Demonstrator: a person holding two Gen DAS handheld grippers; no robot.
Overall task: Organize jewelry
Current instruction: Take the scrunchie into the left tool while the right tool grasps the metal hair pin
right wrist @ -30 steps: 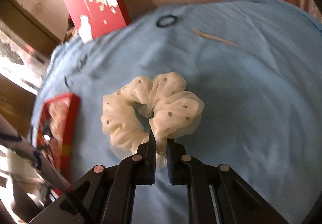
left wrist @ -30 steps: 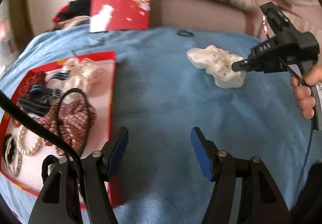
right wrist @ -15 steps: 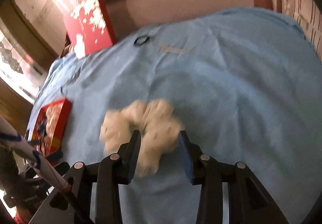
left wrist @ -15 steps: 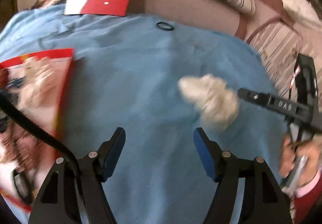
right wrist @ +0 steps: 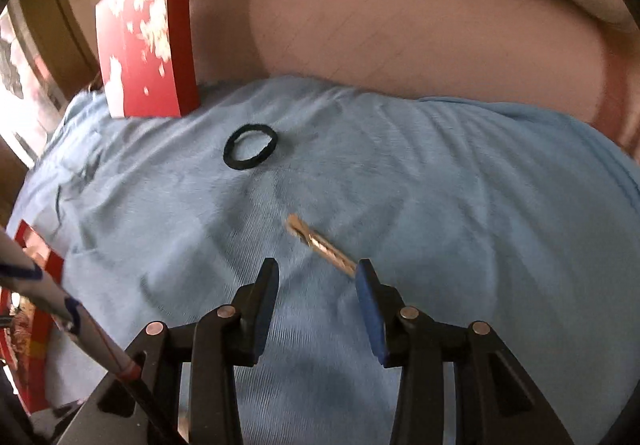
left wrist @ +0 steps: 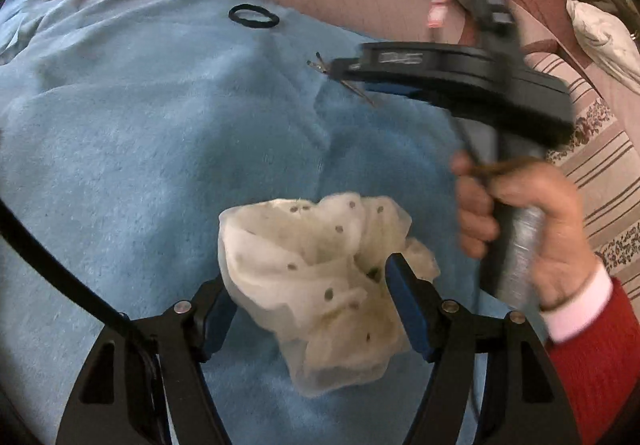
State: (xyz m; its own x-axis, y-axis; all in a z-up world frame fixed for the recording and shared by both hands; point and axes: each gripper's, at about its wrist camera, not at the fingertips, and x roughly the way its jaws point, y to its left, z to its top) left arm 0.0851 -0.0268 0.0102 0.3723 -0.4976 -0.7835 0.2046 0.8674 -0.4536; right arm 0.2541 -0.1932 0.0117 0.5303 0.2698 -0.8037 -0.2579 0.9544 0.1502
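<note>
A cream dotted scrunchie (left wrist: 320, 277) lies on the blue cloth (left wrist: 132, 149) between the open fingers of my left gripper (left wrist: 308, 297); the blue pads stand on either side of it, not closed. My right gripper (right wrist: 318, 281) is open and empty, just short of a gold hair clip (right wrist: 320, 243) on the cloth. The right gripper also shows in the left wrist view (left wrist: 440, 77), over the clip (left wrist: 320, 65). A black hair tie (right wrist: 251, 146) lies farther back and also shows in the left wrist view (left wrist: 254, 16).
A red box lid with white flowers (right wrist: 146, 41) leans against the pink sofa back (right wrist: 400, 25). The red jewelry box edge (right wrist: 36, 257) shows at the far left of the right wrist view. A striped cushion (left wrist: 600, 149) lies to the right.
My right gripper let go of the scrunchie, opened and moved back to the gold clip. My left gripper swung right and forward until its open fingers came around the scrunchie.
</note>
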